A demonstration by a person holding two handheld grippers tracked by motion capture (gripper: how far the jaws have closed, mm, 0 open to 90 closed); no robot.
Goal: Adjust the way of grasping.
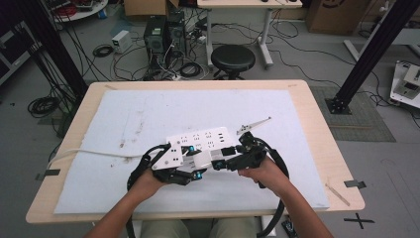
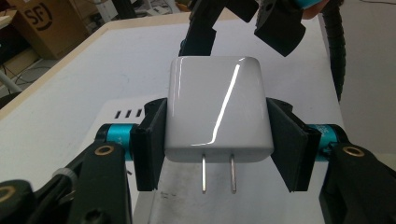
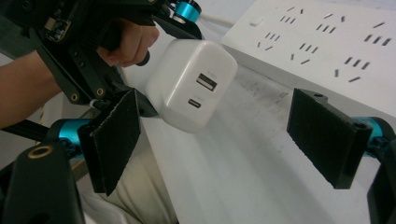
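Clamped between the left tool's (image 2: 217, 140) jaws, the white charger (image 2: 218, 109) points its prongs back toward the hand. Right tool (image 3: 224, 140) stands open just beside it. Judgement: reorient the prongs toward the power strip (image 3: 327, 42) on the desk (image 1: 317, 144), then align before pressing.

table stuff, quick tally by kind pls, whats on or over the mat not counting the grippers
white power strip: 1
white USB wall charger, clamped in the left gripper: 1
white cord trailing off the strip: 1
white mat: 1
Total: 4
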